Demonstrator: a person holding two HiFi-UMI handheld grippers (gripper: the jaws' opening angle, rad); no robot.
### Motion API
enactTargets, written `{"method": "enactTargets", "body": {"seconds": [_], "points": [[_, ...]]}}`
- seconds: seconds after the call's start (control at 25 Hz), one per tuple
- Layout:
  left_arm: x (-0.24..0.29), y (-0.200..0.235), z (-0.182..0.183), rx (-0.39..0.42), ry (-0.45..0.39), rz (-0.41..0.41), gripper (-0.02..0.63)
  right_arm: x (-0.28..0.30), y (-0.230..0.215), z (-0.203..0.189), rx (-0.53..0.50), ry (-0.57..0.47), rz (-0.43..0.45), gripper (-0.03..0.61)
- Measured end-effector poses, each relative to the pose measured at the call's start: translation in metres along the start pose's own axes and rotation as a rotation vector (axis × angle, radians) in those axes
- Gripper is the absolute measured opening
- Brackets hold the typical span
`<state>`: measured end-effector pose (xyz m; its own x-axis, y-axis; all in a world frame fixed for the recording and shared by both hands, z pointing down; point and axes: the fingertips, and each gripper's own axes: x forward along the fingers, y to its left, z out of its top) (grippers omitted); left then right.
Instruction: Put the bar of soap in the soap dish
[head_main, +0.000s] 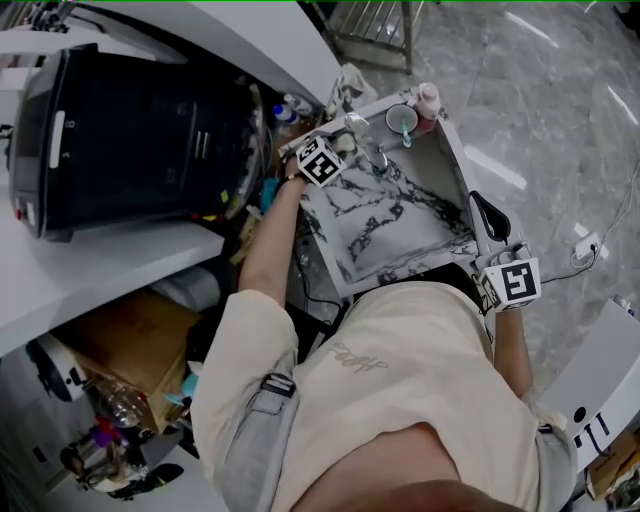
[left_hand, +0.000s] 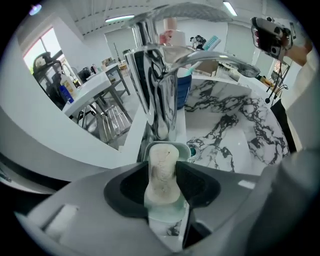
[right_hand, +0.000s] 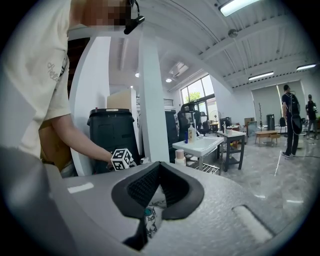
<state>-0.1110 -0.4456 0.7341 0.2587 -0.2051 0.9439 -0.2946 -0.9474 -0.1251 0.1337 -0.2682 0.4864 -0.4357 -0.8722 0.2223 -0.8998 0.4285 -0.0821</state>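
In the left gripper view my left gripper (left_hand: 161, 172) is shut on a cream bar of soap (left_hand: 161, 185), held on edge between the dark pads. Right below it lies a pale green soap dish (left_hand: 169, 216) on the sink ledge, at the foot of the chrome tap (left_hand: 159, 90). I cannot tell whether the soap touches the dish. In the head view the left gripper (head_main: 318, 160) sits at the sink's far left corner. My right gripper (head_main: 510, 280) hangs by the sink's near right edge; its jaws (right_hand: 157, 170) meet at the tips with nothing between them.
The marble basin (left_hand: 235, 125) with its drain (left_hand: 194, 148) lies to the right of the tap. A cup with a toothbrush (head_main: 403, 120) and a pink bottle (head_main: 429, 100) stand on the far ledge. A black bin (head_main: 130, 140) stands to the left.
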Motion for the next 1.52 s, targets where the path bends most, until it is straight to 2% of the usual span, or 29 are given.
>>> {"method": "enactTargets", "body": {"seconds": [0.16,0.24,0.32,0.4,0.48,0.52,0.6,0.76,0.84,1.08,1.16,1.24,1.52], "points": [[-0.019,0.002,0.021,-0.037,-0.106,0.034,0.189,-0.003,-0.002,0.006,0.002,-0.025,0.011,0.0],[-0.031,0.004,0.021,-0.089,-0.136,0.06,0.188,-0.002,0.001,0.01,-0.006,-0.038,0.029,0.0],[-0.054,0.004,0.03,-0.16,-0.217,0.105,0.163,-0.003,0.005,0.013,-0.019,-0.044,0.048,0.0],[-0.077,-0.005,0.037,-0.273,-0.328,0.128,0.17,-0.004,0.005,0.016,-0.029,-0.05,0.066,0.0],[-0.097,-0.014,0.035,-0.391,-0.412,0.153,0.169,-0.003,0.005,0.022,-0.038,-0.067,0.086,0.0],[-0.107,-0.017,0.031,-0.441,-0.445,0.179,0.145,-0.001,0.005,0.025,-0.045,-0.075,0.097,0.0],[-0.126,-0.024,0.023,-0.521,-0.502,0.226,0.135,0.0,0.006,0.03,-0.057,-0.087,0.118,0.0],[-0.165,-0.048,0.016,-0.607,-0.597,0.265,0.144,-0.003,0.008,0.046,-0.1,-0.115,0.162,0.0],[-0.186,-0.055,0.016,-0.646,-0.654,0.301,0.116,0.0,0.01,0.057,-0.129,-0.134,0.187,0.0],[-0.258,-0.081,0.025,-0.82,-0.907,0.34,0.078,0.005,0.025,0.083,-0.194,-0.182,0.267,0.0],[-0.279,-0.095,0.027,-0.847,-0.975,0.366,0.053,0.002,0.033,0.085,-0.188,-0.183,0.302,0.0],[-0.3,-0.105,0.026,-0.852,-1.008,0.415,0.017,0.0,0.04,0.088,-0.147,-0.185,0.346,0.0],[-0.351,-0.119,0.024,-0.828,-1.01,0.53,0.018,0.001,0.053,0.105,-0.163,-0.173,0.391,0.0]]}}
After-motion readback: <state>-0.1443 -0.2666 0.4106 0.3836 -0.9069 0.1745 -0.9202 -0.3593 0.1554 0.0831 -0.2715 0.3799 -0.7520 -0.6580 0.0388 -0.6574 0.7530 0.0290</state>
